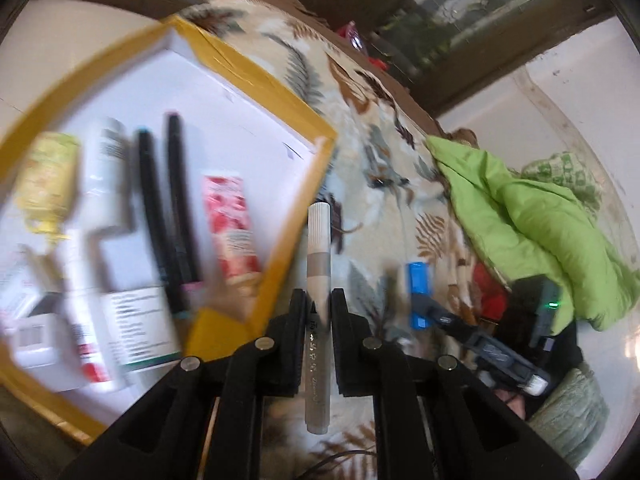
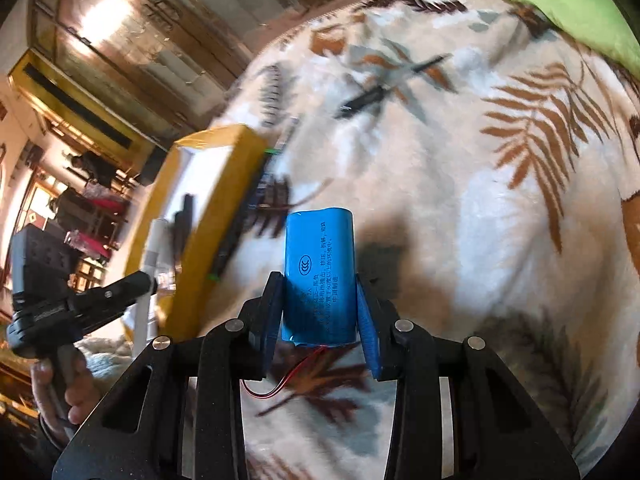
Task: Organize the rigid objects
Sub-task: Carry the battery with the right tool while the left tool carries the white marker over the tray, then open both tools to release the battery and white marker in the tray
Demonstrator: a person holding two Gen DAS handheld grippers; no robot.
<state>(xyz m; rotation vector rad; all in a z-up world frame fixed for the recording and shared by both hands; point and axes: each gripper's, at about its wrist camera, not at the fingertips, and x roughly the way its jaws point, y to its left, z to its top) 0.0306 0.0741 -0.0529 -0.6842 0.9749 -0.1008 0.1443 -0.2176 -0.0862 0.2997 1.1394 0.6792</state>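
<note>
We work over a bed covered by a cream fleece blanket (image 2: pixel 460 184) printed with brown and grey-blue fern leaves. Our left gripper (image 1: pixel 319 304) is closed tight on a beige marker pen (image 1: pixel 319 280), which stands between the pads with its ribbed cap pointing away, just at the near corner of the tray. That tray, a shallow box with yellow taped edges (image 1: pixel 288 104) and a white floor, lies on the blanket to the left and already holds two black pens (image 1: pixel 168 208), a yellow bottle (image 1: pixel 48 176), a white tube (image 1: pixel 106 172), a pink-and-red packet (image 1: pixel 230 224) and some small white cartons, all blurred. Our right gripper (image 2: pixel 320 292) clamps a blue battery pack (image 2: pixel 320 276) upright at a moderate width, its red lead (image 2: pixel 288 376) trailing below, above the open blanket. A lime-green quilt (image 1: pixel 532 220) is bunched at the far right. Behind the bed we see dark wooden cabinets with glass doors (image 2: pixel 132 36) and white walls.
</note>
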